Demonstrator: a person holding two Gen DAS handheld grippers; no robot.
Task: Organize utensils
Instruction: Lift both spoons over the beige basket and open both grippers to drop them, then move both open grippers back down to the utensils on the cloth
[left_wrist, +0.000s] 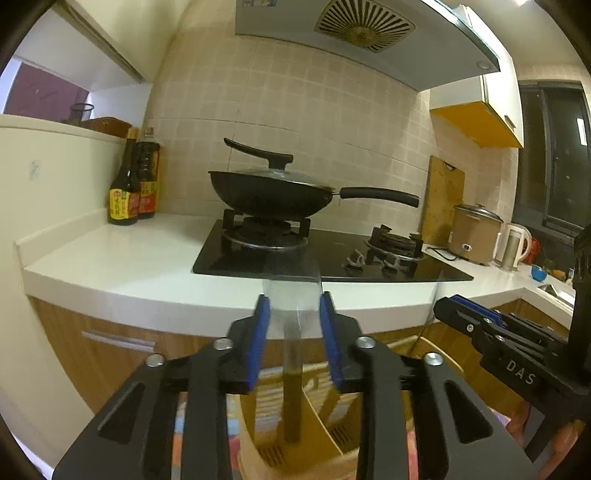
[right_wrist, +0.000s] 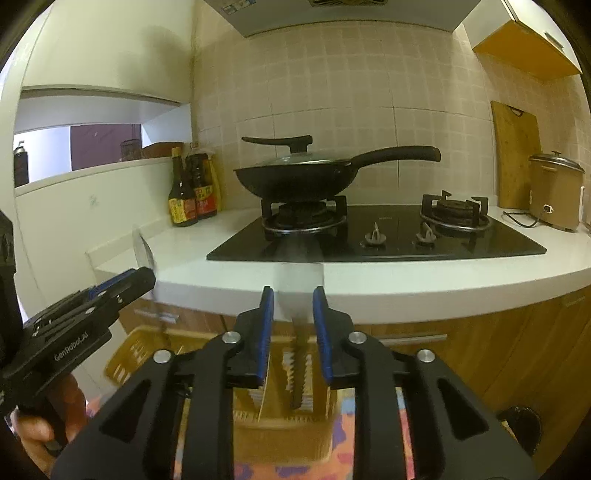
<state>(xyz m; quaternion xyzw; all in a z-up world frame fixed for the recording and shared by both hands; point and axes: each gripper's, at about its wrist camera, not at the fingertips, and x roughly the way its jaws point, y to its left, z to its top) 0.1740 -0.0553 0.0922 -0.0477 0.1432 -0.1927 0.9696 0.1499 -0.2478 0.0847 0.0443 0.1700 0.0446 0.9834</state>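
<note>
My left gripper (left_wrist: 293, 306) is open, its blue pads either side of a blurred upright utensil (left_wrist: 292, 384) with a pale head and dark olive handle; it stands in a yellow slotted utensil basket (left_wrist: 343, 439) below. My right gripper (right_wrist: 293, 301) is open around another upright utensil (right_wrist: 300, 369) with a pale blade and ridged dark handle, standing in the same basket (right_wrist: 280, 424). Neither pair of pads touches its utensil. The left gripper also shows in the right wrist view (right_wrist: 122, 284), a pale blade (right_wrist: 144, 251) rising beside it. The right gripper shows in the left wrist view (left_wrist: 465, 306).
A white counter (left_wrist: 122, 258) carries a black gas hob (right_wrist: 369, 243) with a lidded wok (left_wrist: 273, 192). Sauce bottles (left_wrist: 131, 184) stand at the back left. A cutting board (right_wrist: 517, 155), a rice cooker (right_wrist: 554, 192) and a kettle (left_wrist: 515, 245) are at the right. Wooden cabinets (right_wrist: 498, 350) are below.
</note>
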